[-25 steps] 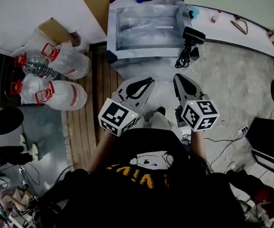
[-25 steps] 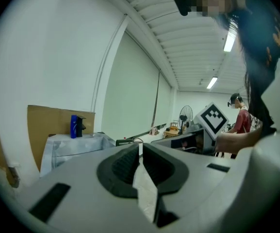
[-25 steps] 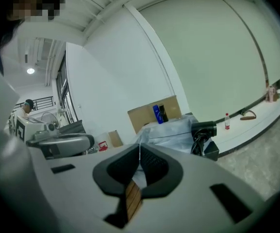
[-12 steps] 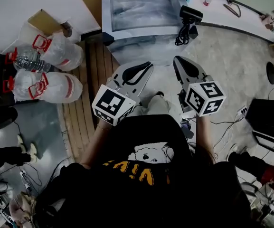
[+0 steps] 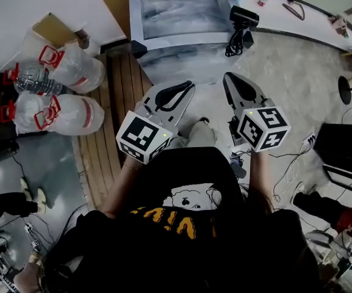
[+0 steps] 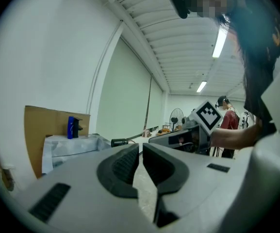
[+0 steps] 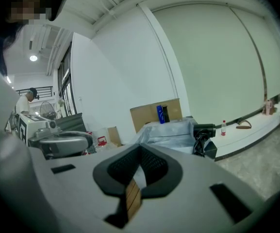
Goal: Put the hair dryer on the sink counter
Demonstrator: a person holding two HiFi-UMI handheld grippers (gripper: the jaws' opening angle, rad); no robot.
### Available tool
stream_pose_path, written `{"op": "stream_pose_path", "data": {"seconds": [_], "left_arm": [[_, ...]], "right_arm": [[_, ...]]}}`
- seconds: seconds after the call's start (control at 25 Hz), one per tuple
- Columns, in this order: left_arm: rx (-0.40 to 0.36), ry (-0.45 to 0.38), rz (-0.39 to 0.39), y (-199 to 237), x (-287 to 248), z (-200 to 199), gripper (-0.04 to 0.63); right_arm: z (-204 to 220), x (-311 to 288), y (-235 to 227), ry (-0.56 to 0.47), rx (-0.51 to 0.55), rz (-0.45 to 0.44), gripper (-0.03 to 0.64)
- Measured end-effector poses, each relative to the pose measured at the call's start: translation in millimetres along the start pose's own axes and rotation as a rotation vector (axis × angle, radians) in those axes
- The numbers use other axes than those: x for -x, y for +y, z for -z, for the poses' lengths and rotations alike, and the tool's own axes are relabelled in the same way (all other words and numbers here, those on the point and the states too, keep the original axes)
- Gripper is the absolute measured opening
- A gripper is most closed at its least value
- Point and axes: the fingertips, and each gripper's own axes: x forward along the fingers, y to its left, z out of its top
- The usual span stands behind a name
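The hair dryer (image 5: 244, 17) lies at the far right end of the sink bench (image 5: 176, 39), its cord (image 5: 235, 41) spilling down the front. I cannot settle whether it rests on the bench top or on the dark box (image 7: 208, 149) just beside it. On the top, it already lies as the task wants; on the box, a short lift across would remain. The left tongs (image 5: 186, 87) and right tongs (image 5: 229, 78) hang near the person, well apart from the dryer, both clenched on nothing. Only the head view shows that separation; only the right gripper view shows the box below the dryer and the blue bottle (image 7: 160, 114) behind the sink
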Motion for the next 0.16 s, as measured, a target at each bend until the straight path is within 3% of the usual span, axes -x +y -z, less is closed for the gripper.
{"op": "stream_pose_path", "data": {"seconds": [0.16], "left_arm": [[0.021, 0.002, -0.007, 10.5, 1.7, 1.9, 0.026]], "right_arm": [[-0.5, -6.5, -0.2, 0.0, -0.018, 0.014, 0.003]]}}
